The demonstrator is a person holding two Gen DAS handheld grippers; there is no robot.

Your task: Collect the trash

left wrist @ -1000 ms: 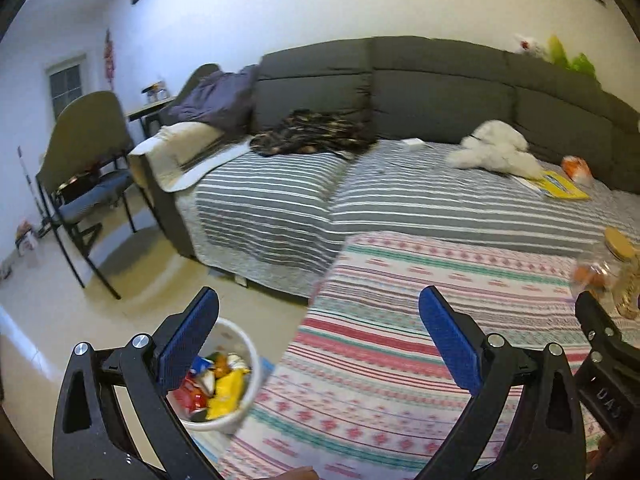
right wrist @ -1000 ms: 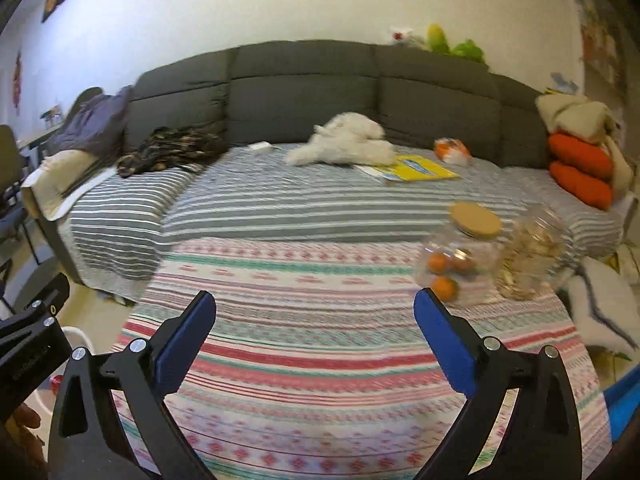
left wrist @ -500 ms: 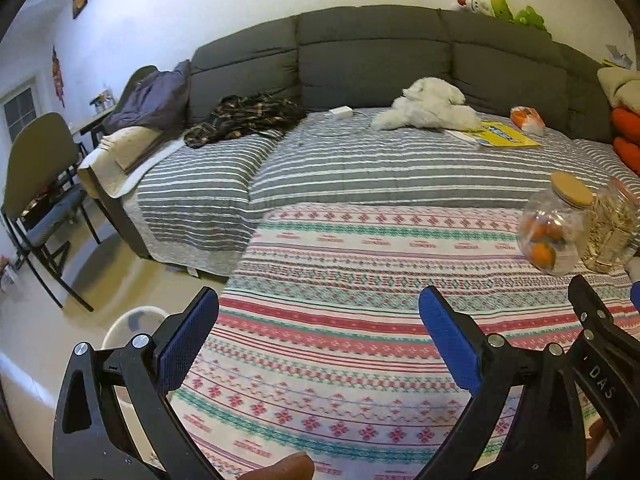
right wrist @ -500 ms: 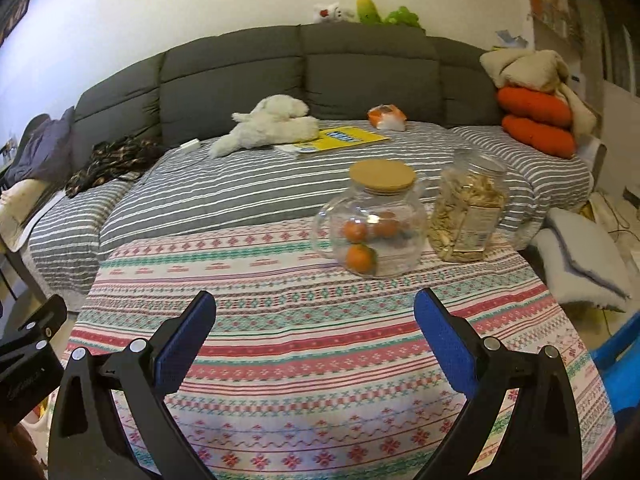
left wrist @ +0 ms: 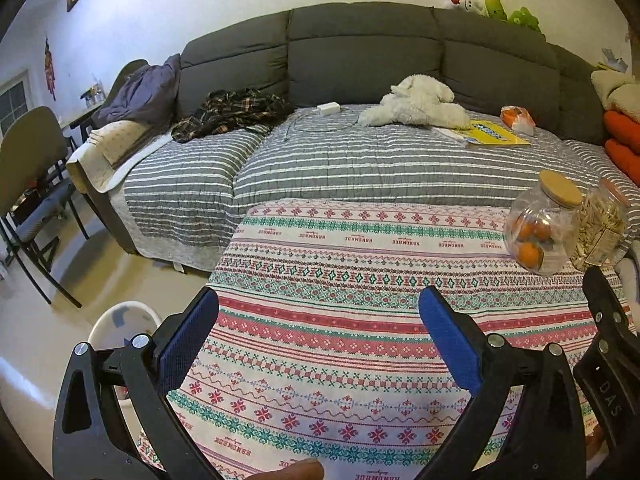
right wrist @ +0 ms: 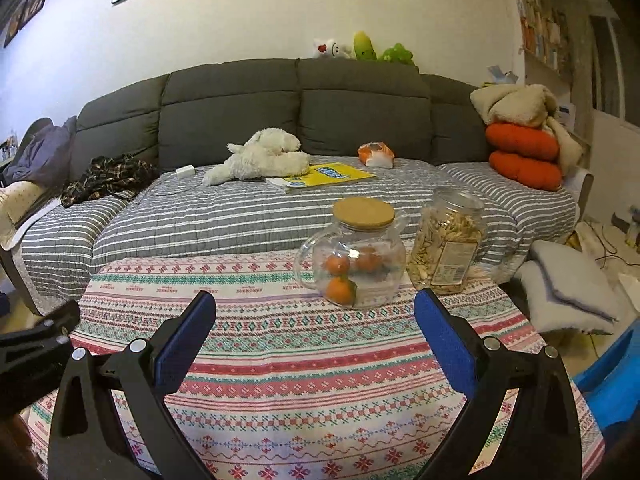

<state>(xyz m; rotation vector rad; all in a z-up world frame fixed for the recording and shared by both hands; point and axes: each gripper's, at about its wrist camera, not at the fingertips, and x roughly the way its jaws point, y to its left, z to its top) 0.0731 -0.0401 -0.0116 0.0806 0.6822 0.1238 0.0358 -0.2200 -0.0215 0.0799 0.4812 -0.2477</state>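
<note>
We saw both tools held over the table [right wrist: 280, 364], which wore a patterned cloth of red, green and white bands. The left gripper [left wrist: 318, 336] had its blue pads spread wide with nothing between them, and the right gripper [right wrist: 314, 338] was spread just as wide and equally empty. The bin [left wrist: 120, 320] (white, round) stood on the floor at the table's left edge, half hidden behind the left gripper's finger, so we could not tell what was in it. On the far right of the table a glass jug [right wrist: 352, 264] with a cork lid held three oranges, and just beside it on the right stood a jar [right wrist: 448, 248] of pale snacks. Behind the table ran a grey sofa [right wrist: 280, 104] with a striped cover, a white plush [right wrist: 260, 156], a yellow book [right wrist: 332, 174] and an orange packet [right wrist: 374, 154] on it.
</note>
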